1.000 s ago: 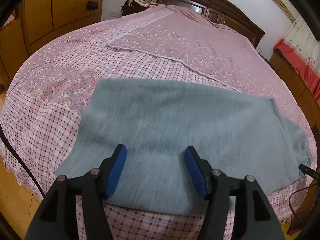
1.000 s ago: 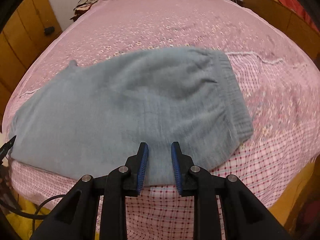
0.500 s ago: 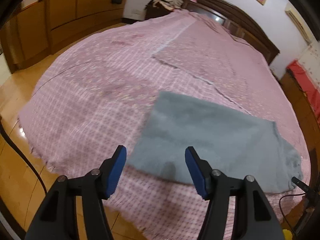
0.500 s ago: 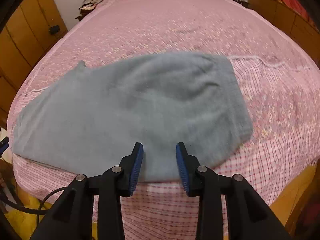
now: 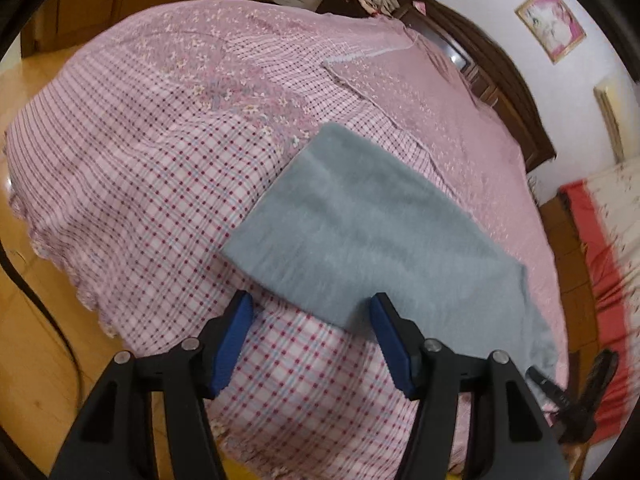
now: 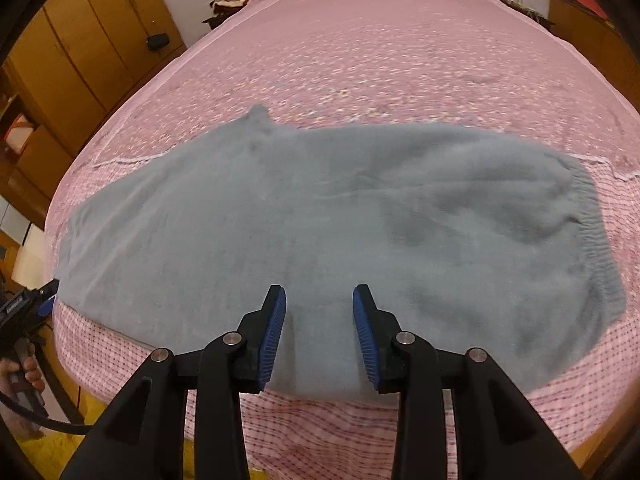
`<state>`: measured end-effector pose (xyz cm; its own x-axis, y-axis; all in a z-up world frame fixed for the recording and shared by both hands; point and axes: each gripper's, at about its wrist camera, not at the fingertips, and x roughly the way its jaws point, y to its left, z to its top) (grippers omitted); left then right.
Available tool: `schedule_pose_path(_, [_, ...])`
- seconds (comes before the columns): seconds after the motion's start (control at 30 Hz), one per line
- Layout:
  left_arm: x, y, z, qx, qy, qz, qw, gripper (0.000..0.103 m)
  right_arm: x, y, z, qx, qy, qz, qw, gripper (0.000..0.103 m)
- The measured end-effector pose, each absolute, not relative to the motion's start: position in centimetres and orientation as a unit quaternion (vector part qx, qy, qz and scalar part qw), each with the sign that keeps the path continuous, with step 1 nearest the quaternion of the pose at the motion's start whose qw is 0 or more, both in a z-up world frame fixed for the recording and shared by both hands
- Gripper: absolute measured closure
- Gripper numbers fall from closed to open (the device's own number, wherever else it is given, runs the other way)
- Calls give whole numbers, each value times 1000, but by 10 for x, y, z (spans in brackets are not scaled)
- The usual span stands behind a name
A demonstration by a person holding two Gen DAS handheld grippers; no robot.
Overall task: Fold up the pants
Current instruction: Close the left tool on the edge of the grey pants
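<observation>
left fingers [image 5: 236, 332] apart and empty above the near leg-end corner of the grey pants [image 5: 372, 236], right gripper [image 6: 319, 332] just widened, nothing between its pads, over the near edge of the pants lying flat across the foot of the bed [image 6: 360, 60].

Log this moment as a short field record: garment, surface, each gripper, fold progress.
garment: grey pants, folded lengthwise, lying flat, waistband at the right of the right wrist view
surface: bed with pink checked cover
left gripper: open, holding nothing, above the leg-end corner of the pants
right gripper: jaws have just been opening, nothing clamped
fold progress: crosswise fold not yet made
</observation>
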<state>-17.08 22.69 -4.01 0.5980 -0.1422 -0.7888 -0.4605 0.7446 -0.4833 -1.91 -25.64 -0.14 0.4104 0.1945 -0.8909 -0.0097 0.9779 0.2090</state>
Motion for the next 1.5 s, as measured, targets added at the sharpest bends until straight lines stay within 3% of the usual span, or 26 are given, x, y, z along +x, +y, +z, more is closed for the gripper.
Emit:
schedule_pose_path(0.17, [-167,230,-39,-361,402,98,836,40,-18,-251,-8,94,546,67,830,67])
schedule_pose_path(0.2, [-166,229,-37,-355,397,103,840,44,-19,-251,-9,93,547,66,829,67])
schedule_pose_path(0.27, [-162,227,-33,-345,385,107,849,77,-19,-251,-12,90,549,65,828,67])
schedule_pose_path(0.3, [-159,228,-32,-341,383,107,852,81,-20,-251,-13,89,551,64,827,67])
schedule_pose_path(0.7, [-120,231,-48,-339,390,120,848,76,-12,-250,-32,89,567,51,817,65])
schedule_pose_path(0.9, [-96,230,-61,-340,379,129,851,75,-9,-262,-40,145,570,60,807,63])
schedule_pose_path(1.07, [-89,225,-53,-322,366,125,864,92,-10,-263,-40,154,569,67,805,63])
schedule_pose_path(1.5, [-97,216,-10,-292,332,93,892,95,-21,-242,-8,106,534,79,835,63])
